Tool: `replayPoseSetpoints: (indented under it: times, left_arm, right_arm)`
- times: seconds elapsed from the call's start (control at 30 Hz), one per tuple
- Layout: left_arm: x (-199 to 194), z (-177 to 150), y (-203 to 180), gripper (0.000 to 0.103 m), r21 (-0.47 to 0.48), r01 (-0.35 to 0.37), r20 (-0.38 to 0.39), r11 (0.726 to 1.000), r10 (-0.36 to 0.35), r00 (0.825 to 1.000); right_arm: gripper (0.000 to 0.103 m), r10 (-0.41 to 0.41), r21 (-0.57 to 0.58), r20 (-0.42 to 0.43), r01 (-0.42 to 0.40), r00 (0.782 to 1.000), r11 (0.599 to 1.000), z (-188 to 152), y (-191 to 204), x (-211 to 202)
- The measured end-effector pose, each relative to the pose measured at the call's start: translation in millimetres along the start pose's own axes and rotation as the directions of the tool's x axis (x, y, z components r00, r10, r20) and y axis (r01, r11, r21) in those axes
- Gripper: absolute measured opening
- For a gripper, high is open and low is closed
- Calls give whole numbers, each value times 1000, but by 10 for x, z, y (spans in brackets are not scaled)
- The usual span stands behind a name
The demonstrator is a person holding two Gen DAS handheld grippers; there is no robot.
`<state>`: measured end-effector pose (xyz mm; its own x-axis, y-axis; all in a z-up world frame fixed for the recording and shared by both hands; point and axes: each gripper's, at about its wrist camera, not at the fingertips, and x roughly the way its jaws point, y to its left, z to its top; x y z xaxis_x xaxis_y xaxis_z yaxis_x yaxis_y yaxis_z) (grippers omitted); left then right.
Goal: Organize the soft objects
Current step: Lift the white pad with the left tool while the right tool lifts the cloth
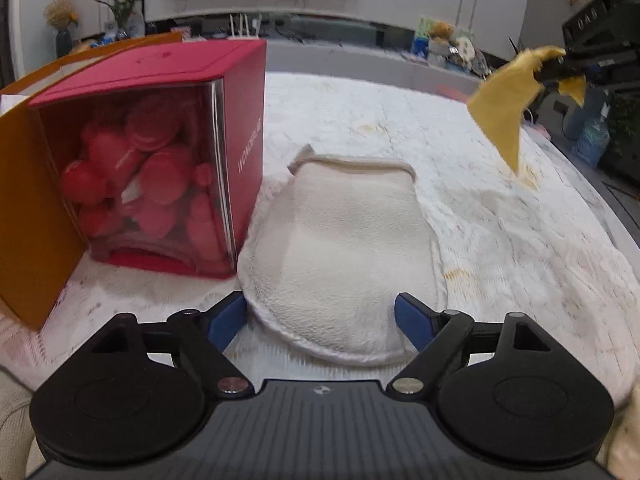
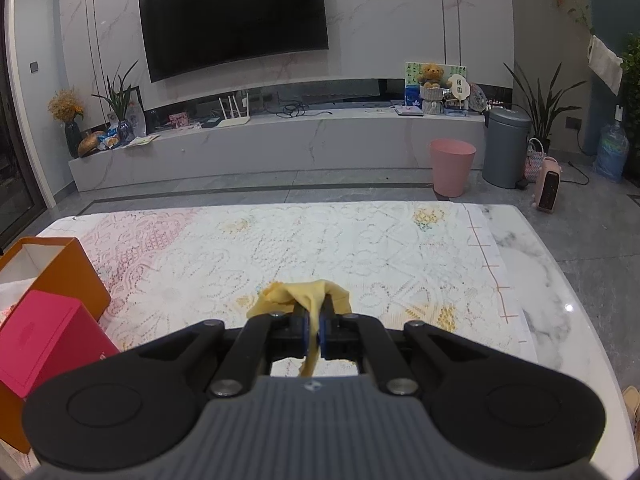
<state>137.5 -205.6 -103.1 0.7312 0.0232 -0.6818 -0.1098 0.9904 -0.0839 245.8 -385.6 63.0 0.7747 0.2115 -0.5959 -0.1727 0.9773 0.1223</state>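
Observation:
A cream fleece mitt (image 1: 344,248) lies flat on the lace tablecloth (image 1: 500,232), right in front of my left gripper (image 1: 320,320). That gripper is open, its blue pads (image 1: 226,318) wide apart at either side of the mitt's near edge, with nothing pressed between them. In the right wrist view my right gripper (image 2: 314,334) is shut on a yellow cloth (image 2: 304,294), which bunches over the fingertips and hangs below them. The left wrist view shows the same yellow cloth (image 1: 506,108) dangling above the table at the upper right, with the right gripper (image 1: 556,72) pinching its top.
A red box with a clear front (image 1: 160,160), full of pink round items, stands left of the mitt. An orange box (image 1: 24,216) sits behind it. The table's marble edge (image 2: 560,300) runs along the right. Beyond are a pink bin (image 2: 452,166) and a grey bin (image 2: 506,146) on the floor.

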Motion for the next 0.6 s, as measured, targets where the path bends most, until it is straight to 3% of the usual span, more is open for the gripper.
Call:
replayPoseSetpoints:
  times: [0.13, 0.47, 0.6]
  left_arm:
    - [52, -34, -61, 103, 25, -29, 27, 999, 28, 999]
    - [131, -78, -160, 103, 21, -69, 83, 997, 67, 994]
    - [114, -106, -140, 103, 32, -43, 106, 999, 40, 994]
  right_arm:
    - [2, 0, 1, -18, 0, 1000, 1000, -28, -14, 57]
    - [3, 1, -19, -35, -2, 999, 1000, -62, 39, 122]
    - [3, 4, -22, -35, -5, 999, 1000, -62, 47, 126]
